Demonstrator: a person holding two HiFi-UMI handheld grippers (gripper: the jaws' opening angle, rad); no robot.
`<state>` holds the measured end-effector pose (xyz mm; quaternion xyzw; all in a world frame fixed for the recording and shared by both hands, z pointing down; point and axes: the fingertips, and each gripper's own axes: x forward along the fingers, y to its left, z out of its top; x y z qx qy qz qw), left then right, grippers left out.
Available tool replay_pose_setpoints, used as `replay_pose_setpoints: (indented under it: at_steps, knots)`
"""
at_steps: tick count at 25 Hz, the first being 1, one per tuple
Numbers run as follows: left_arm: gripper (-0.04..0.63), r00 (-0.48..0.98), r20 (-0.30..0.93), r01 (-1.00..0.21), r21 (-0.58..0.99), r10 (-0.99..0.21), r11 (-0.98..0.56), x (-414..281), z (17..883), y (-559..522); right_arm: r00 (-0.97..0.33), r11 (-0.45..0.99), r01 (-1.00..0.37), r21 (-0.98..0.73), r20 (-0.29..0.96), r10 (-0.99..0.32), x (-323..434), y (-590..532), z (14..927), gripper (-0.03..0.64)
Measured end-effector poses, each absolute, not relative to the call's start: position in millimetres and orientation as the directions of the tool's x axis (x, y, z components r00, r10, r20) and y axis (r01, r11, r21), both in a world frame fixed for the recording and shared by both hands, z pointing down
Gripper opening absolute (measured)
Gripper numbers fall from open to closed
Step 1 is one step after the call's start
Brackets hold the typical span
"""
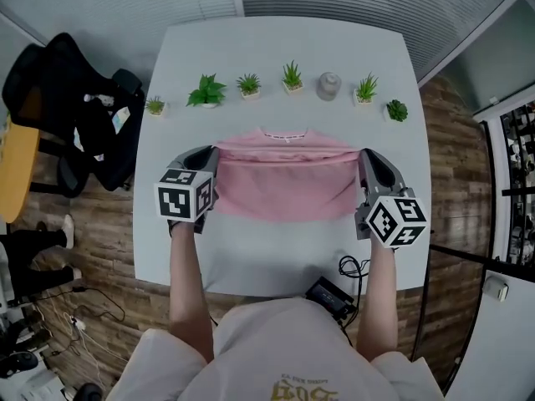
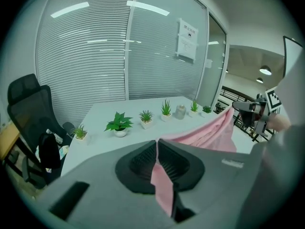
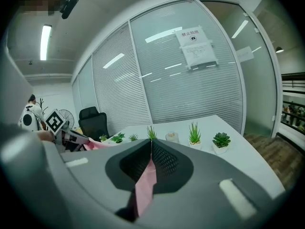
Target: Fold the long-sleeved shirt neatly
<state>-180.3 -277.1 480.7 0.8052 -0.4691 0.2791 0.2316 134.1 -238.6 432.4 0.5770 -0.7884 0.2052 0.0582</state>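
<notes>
Both forearms reach forward over the smooth white counter (image 1: 251, 257). The left gripper (image 1: 207, 154) is clamped tight on the pink shirt (image 1: 284, 186) at its 9 o'clock edge, and the right gripper (image 1: 369, 157) pinches the 3 o'clock edge. The soft matte fabric stretches between them at mid-counter, collar at 12 o'clock.

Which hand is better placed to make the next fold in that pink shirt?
Neither alone: left gripper and right gripper are each shut on one side of the pink shirt, level with each other, so both would likely carry it together.
</notes>
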Motion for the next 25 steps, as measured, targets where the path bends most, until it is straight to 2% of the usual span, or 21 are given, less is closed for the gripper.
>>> replay_pose_setpoints:
  at_steps: [12,25]
  knots:
    - [0.020,0.331,0.735,-0.909,0.080,-0.592,-0.409,-170.6,545.6,-323.6,-0.351,0.249,-0.928,-0.278,0.426,-0.834,143.8,-290.4,503.2,0.018]
    - [0.023,0.242,0.785,-0.920,0.000,-0.570,-0.391,-163.9,600.8,-349.4,-0.330,0.275,-0.944,-0.184,0.528,-0.782,148.7,-315.5,568.1,0.020]
